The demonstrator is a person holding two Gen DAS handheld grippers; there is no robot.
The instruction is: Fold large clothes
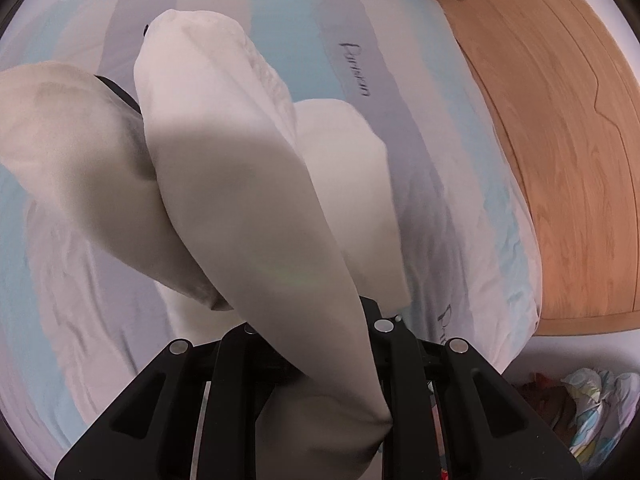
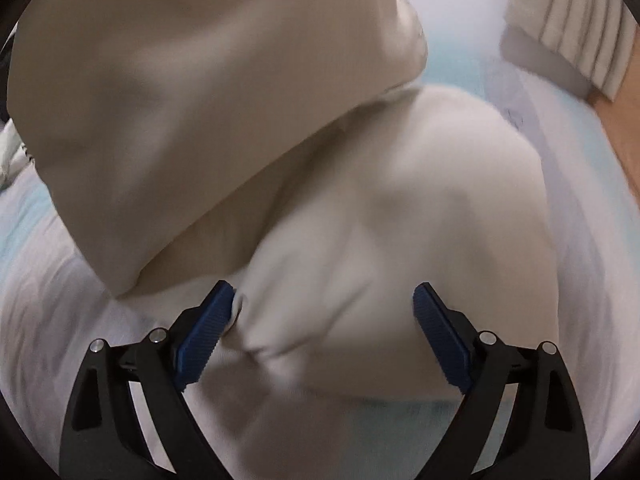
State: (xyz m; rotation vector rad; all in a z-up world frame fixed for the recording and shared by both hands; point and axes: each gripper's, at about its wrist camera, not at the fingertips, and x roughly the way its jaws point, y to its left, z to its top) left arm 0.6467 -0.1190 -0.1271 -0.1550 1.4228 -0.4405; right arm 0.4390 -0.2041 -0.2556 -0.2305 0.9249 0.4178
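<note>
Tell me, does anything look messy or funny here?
Nothing is broken or spilled. The cream garment just hangs bunched and twisted from the shut left gripper above the striped bedsheet, not flat yet. The right gripper is open around it.

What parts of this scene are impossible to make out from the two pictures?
- Left wrist view: the left tool's fingertips, buried under the cream fabric garment.
- Right wrist view: the garment's overall shape, blurred and filling the frame.
- Left wrist view: the script lettering on the striped pale blue and grey bedsheet, too small to read.
</note>
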